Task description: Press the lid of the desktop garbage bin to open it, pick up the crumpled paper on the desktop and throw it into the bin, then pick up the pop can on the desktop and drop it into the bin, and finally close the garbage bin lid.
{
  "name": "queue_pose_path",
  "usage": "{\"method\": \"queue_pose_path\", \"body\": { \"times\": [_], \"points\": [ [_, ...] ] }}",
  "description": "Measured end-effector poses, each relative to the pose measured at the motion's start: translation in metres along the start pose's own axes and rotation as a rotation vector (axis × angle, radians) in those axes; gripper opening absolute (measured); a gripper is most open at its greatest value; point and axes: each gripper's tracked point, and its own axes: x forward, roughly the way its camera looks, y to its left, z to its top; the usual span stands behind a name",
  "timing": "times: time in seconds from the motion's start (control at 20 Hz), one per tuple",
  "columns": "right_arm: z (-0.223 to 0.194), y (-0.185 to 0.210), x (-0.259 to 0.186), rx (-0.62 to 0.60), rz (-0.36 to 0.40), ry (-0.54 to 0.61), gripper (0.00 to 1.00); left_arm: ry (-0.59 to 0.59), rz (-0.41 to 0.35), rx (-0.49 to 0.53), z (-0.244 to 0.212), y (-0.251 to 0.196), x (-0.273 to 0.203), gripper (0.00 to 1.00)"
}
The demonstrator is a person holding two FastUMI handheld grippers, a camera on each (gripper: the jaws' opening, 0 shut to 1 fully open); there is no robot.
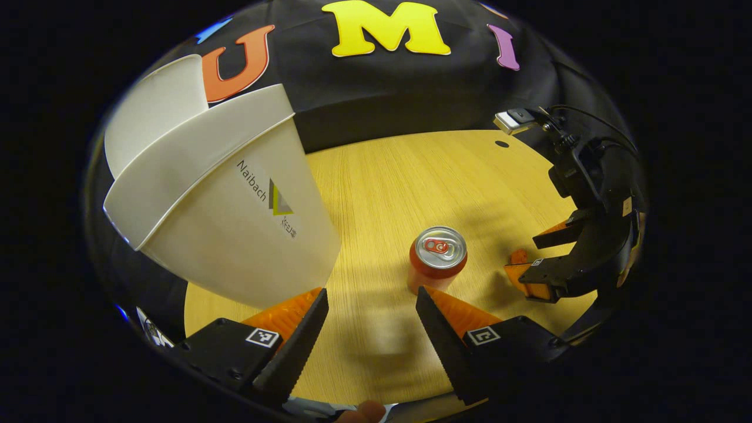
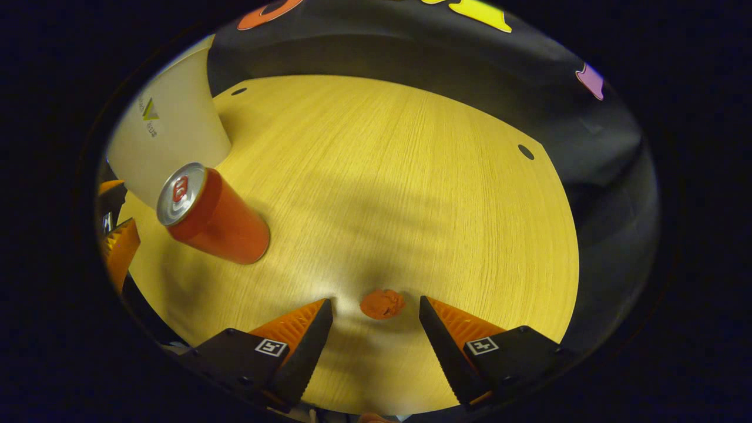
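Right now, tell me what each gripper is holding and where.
Nothing. The left gripper is open near the can; the right gripper is open over the crumpled paper.

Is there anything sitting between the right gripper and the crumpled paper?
Nothing visible. The crumpled paper lies on bare table just ahead of the open right gripper; the pop can stands well off to the side.

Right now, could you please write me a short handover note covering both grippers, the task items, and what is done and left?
Left gripper: open, empty, low over the wooden desktop between bin and can.
Right gripper: open, empty, fingers straddling the small orange crumpled paper.
White plastic desktop bin: its white flap lid looks tipped up.
Red pop can: upright beside the bin.
Done: lid apparently opened.
Left: bin the paper, then the can, close the lid.
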Motion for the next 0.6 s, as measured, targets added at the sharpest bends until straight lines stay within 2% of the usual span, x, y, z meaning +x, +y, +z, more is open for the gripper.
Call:
{"method": "queue_pose_path", "body": {
  "times": [0.35,0.55,0.6],
  "points": [
    [0.001,-0.002,0.007,0.027,0.014,0.052,0.94,-0.017,-0.001,0.014,0.0,-0.001,-0.001,0.99],
    [0.003,0.0,0.012,0.06,0.014,0.068,0.8,-0.024,0.018,0.038,0.0,0.002,-0.003,0.99],
    [0.003,-0.001,0.013,0.076,0.013,0.076,0.74,-0.027,0.019,0.046,0.001,0.002,-0.004,0.99]
  ]
}}
